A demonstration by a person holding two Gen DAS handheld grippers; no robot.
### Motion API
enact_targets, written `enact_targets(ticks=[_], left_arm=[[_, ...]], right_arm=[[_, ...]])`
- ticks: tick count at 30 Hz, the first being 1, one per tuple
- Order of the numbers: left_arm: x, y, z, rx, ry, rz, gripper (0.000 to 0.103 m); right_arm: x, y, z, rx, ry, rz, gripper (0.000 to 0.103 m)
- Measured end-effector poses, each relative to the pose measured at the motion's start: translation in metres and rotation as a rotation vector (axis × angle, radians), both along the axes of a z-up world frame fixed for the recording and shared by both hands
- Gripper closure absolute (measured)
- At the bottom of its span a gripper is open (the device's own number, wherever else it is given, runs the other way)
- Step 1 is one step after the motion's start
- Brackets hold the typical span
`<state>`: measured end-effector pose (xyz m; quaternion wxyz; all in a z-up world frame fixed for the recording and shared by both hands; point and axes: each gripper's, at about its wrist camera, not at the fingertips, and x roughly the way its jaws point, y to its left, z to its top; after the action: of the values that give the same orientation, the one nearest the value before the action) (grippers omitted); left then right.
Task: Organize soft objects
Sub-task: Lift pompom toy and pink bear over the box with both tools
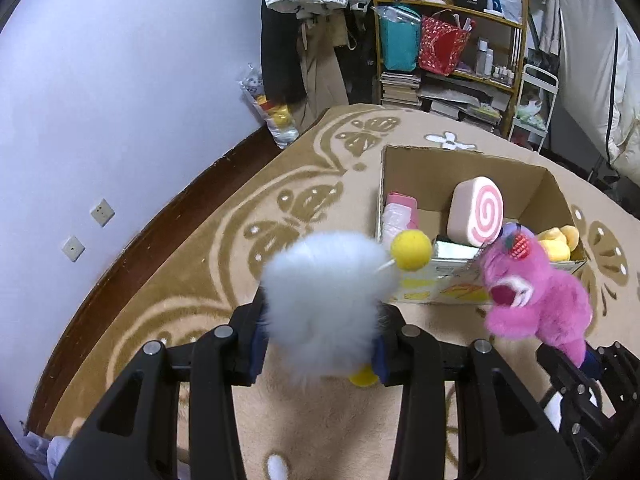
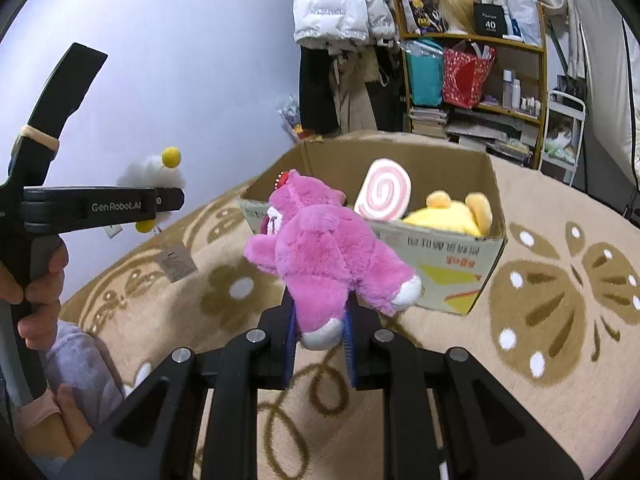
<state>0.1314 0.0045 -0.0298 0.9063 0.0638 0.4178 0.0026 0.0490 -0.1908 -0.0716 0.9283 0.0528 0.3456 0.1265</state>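
My left gripper (image 1: 320, 340) is shut on a fluffy white plush toy (image 1: 326, 292) with a yellow ball (image 1: 411, 249) on a thin stalk, held above the carpet. From the right wrist view this white toy (image 2: 150, 174) shows at the left, clamped in the left gripper (image 2: 168, 200). My right gripper (image 2: 320, 332) is shut on one leg of a pink plush bear (image 2: 320, 252), which hangs just in front of an open cardboard box (image 2: 452, 264). The pink bear (image 1: 536, 288) also appears at the right of the left wrist view. Inside the box lie a pink swirl cushion (image 1: 476, 212) and a yellow plush (image 2: 452, 212).
A beige carpet (image 1: 240, 240) with brown butterfly patterns covers the floor. A lavender wall (image 1: 120, 80) runs along the left. Behind the box stand a crowded shelf (image 1: 452, 40), hanging coats (image 2: 340, 0) and a white trolley (image 1: 536, 104). A person's hand (image 2: 40, 280) grips the left tool.
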Motion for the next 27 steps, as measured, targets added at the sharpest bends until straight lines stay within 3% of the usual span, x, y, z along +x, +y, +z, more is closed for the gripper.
enact_targets(ticks=[7, 15, 27], left_arm=[[0.005, 0.000, 0.007, 0.010, -0.008, 0.005, 0.064], [0.022, -0.008, 0.027, -0.037, -0.022, -0.015, 0.064], [0.059, -0.038, 0.065, -0.046, -0.132, -0.079, 0.063]], right_arm=[[0.000, 0.001, 0.026, 0.009, -0.083, -0.014, 0.083], [0.018, -0.007, 0.047, -0.009, -0.142, -0.029, 0.083], [0.063, -0.037, 0.060, -0.057, -0.179, -0.069, 0.082]])
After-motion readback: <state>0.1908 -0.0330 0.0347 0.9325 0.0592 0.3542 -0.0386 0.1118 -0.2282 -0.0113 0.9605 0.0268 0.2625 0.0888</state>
